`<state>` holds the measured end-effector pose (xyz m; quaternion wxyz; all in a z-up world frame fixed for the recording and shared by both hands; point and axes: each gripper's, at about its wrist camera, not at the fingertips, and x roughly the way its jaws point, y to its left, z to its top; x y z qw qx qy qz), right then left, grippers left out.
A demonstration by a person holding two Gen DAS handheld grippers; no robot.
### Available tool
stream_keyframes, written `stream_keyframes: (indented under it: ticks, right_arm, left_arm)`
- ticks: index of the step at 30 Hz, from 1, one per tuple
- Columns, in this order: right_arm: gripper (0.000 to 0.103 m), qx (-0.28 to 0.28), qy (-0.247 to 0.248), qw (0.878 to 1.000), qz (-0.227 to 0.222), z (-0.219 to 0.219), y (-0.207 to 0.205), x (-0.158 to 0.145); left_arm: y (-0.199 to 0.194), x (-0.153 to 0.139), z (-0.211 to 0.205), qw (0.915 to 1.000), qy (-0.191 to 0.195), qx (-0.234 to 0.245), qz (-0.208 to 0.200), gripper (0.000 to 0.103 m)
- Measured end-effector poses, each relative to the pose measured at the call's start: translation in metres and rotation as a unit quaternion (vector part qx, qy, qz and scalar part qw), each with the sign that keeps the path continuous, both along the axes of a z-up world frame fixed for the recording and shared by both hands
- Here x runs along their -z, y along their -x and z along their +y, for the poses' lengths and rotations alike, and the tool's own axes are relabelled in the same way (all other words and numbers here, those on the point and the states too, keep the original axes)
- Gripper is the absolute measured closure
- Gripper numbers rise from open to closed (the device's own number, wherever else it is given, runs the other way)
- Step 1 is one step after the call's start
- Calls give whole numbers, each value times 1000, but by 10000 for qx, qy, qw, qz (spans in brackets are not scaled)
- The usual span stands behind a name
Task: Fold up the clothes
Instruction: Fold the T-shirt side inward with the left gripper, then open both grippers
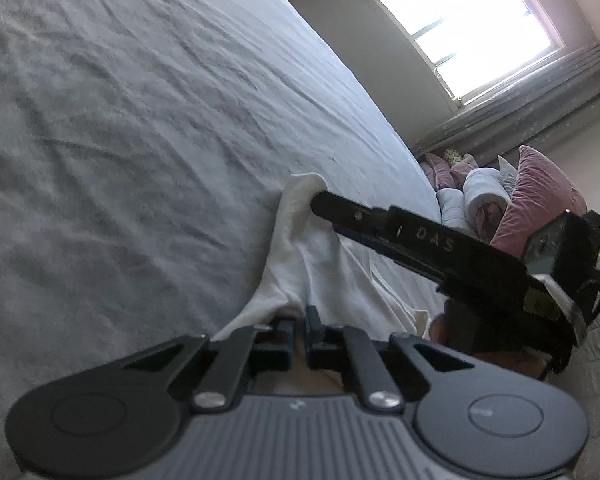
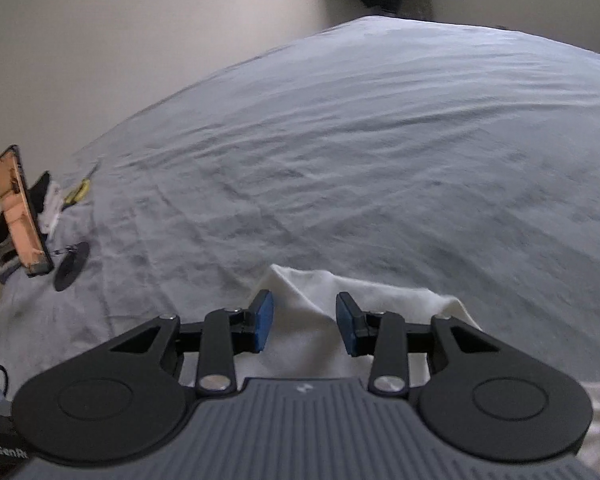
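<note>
A white garment lies bunched at the near edge of a bed with a grey-white sheet. My left gripper is shut on a fold of the white garment, which rises from between its fingers. My right gripper reaches in from the right in the left wrist view, its tip at the garment's raised corner. In the right wrist view my right gripper is open, its blue pads standing apart just above the white garment.
The wrinkled sheet covers the whole bed. A phone on a stand, a dark round disc and folded clothes sit at the bed's left corner. Pink and white pillows lie on the floor under a window.
</note>
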<state>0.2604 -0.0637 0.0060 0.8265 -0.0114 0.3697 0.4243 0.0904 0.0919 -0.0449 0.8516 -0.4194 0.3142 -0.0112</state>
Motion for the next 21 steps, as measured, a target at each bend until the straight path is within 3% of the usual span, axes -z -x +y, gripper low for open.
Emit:
stream_keyframes:
  ticks: [3,4,5,7,13,16,18,19,21]
  right_arm:
    - [68,-199,-86,9997,108,6,-5,2]
    - [86,-244,-101,9996,140,8,-6,3]
    - [94,-237,-122,9995,144,9,-7,2]
    - [98,-215,-182,9995,152,11,-8,1]
    - [102,77,-902,9958,104,17,-14,-12]
    - [102,120,-656,9977,108,28,-17,-5]
    - [98,207,-419,9989,101,31,-15,-2]
    - [90,292,-342,9990,59,30,-12,-2]
    - [90,462,-269,9986,-54,21,-2,-4]
  left_arm:
    - [2,-2,-2,10000,-13,-25,-37,99]
    - [3,-2,-2,10000,-10,-46,-36,99]
    - [3,-2,-2,10000,-2,-77,-29,99]
    - [6,-2,0,9999,8,-165,-7,99]
    - [17,-4,4,9990,-91,-439,-38,99]
    - [19,-1,5,9986,-105,-510,33,99]
    - [19,-2,7,9986,-78,-515,67,97]
    - [19,-3,7,9986,-62,-517,82,96]
    - [19,-6,7,9986,-84,-514,82,92]
